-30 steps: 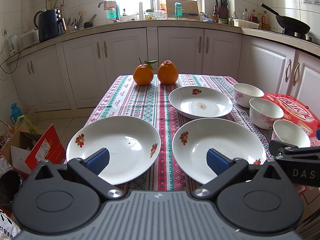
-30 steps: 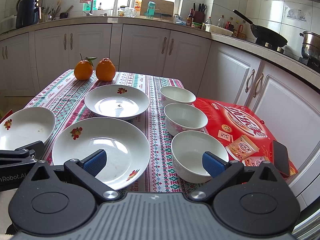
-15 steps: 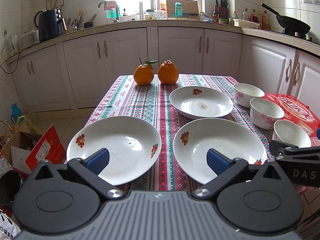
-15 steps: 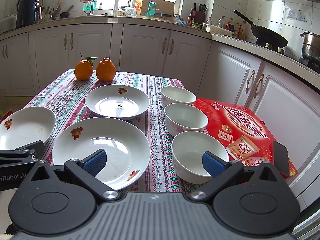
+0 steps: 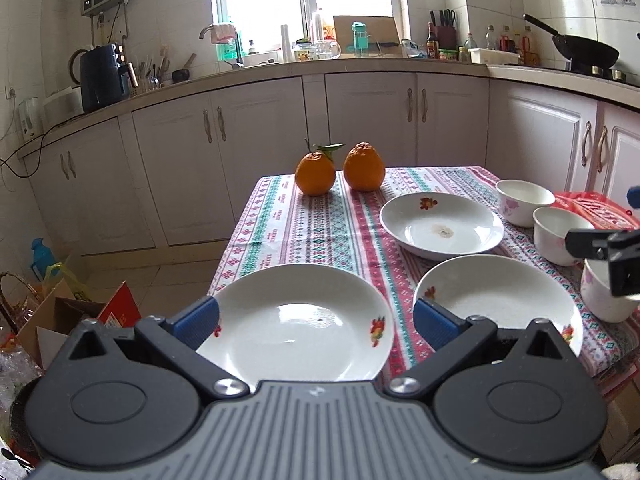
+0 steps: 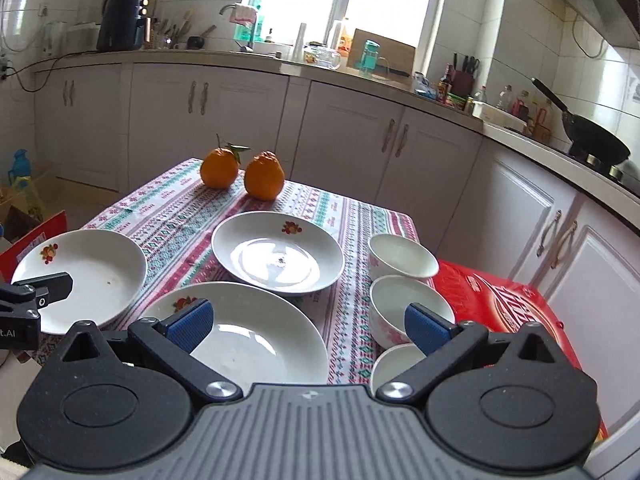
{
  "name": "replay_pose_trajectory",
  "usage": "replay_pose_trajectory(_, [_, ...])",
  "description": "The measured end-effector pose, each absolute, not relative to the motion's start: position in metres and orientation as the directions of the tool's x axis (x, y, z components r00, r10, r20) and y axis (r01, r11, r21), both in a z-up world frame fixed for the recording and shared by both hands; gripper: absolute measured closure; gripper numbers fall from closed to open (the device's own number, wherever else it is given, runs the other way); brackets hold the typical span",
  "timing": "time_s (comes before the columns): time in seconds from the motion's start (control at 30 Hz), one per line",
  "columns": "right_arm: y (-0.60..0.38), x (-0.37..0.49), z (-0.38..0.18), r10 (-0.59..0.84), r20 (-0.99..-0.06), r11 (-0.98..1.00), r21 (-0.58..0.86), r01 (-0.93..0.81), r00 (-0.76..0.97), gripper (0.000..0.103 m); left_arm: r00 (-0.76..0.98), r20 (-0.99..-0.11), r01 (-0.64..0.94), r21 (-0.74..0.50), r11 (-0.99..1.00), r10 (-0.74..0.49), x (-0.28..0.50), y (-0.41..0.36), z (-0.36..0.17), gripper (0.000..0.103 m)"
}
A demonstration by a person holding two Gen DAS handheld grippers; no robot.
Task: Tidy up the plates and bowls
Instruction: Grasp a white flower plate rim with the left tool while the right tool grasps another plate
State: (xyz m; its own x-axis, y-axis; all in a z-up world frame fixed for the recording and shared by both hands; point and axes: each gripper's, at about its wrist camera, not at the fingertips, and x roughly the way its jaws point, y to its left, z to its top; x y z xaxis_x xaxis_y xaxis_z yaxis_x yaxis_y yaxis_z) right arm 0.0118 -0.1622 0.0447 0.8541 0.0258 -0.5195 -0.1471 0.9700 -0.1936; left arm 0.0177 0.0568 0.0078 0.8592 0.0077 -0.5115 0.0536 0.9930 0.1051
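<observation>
Left wrist view: left gripper [image 5: 316, 322] fingers apart, empty, hovering over near-left plate [image 5: 296, 324]. Second plate [image 5: 504, 304] at 3 o'clock of it; third plate [image 5: 440, 230] at 12 o'clock of the second. Right wrist view: right gripper [image 6: 308, 326] fingers apart, empty. Three bowls [image 6: 402, 258] in a row at 3 o'clock of the plates, beside red box [image 6: 508, 300]. Two oranges [image 6: 219, 168] at the table's far edge.

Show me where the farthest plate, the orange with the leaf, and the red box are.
farthest plate [image 6: 278, 258], right wrist view, on its shiny centre.
orange with the leaf [image 5: 315, 173], left wrist view, on the fruit's front.
red box [image 6: 506, 300], right wrist view, on its printed lid.
</observation>
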Motion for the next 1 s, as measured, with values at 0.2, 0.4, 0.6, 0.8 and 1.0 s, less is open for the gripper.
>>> replay_pose_trajectory(0.2, [-0.144,0.034,0.049,0.208,-0.542,0.937,-0.128,-0.325,0.814,0.0,0.823,-0.567,0.093,0.096,0.991,-0.022,0.017,0.087,-0.006,0.001])
replay_pose_trajectory(0.4, [-0.125,0.059,0.039,0.345,-0.588,0.893,-0.035,-0.449,0.732,0.0,0.753,-0.655,0.136,0.065,0.989,-0.061,0.02,0.107,-0.034,0.001])
replay_pose_trajectory(0.6, [-0.108,0.079,0.021,0.415,-0.647,0.859,0.046,-0.51,0.64,0.0,0.706,-0.703,0.174,0.054,0.983,-0.087,0.029,0.116,-0.054,0.001])
replay_pose_trajectory(0.8, [-0.096,0.099,0.009,0.414,-0.689,0.852,0.062,-0.52,0.595,0.0,0.669,-0.734,0.207,0.028,0.978,-0.12,0.046,0.124,-0.066,0.001])
replay_pose_trajectory(1.0, [-0.083,0.119,0.003,0.412,-0.712,0.844,0.063,-0.532,0.569,0.0,0.649,-0.744,0.24,-0.002,0.971,-0.162,0.057,0.13,-0.072,0.0])
